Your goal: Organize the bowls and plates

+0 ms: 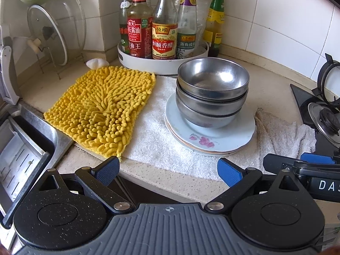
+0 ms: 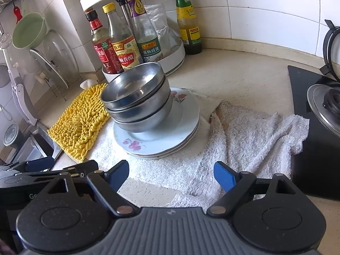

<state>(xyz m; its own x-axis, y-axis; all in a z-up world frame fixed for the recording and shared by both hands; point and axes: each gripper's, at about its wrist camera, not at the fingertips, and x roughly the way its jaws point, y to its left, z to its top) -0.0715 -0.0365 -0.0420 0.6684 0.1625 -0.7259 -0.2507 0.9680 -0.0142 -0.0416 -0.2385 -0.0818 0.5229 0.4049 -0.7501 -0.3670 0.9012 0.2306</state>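
Note:
Three nested steel bowls (image 1: 212, 93) (image 2: 138, 99) sit on a stack of white flowered plates (image 1: 223, 142) (image 2: 157, 142), which rests on a white towel (image 1: 170, 155) (image 2: 244, 131). My left gripper (image 1: 167, 171) is open and empty, near the counter's front edge, short of the plates. My right gripper (image 2: 172, 174) is open and empty, also in front of the stack. The right gripper shows at the lower right of the left wrist view (image 1: 301, 161); the left gripper shows at the lower left of the right wrist view (image 2: 40, 163).
A yellow chenille mat (image 1: 102, 110) (image 2: 80, 121) lies left of the plates. A white turntable of sauce bottles (image 1: 161, 31) (image 2: 127, 48) stands behind. Glass lids in a rack (image 1: 53, 31) and a sink (image 1: 23, 155) are left. A gas hob (image 1: 323, 114) (image 2: 318, 110) is right.

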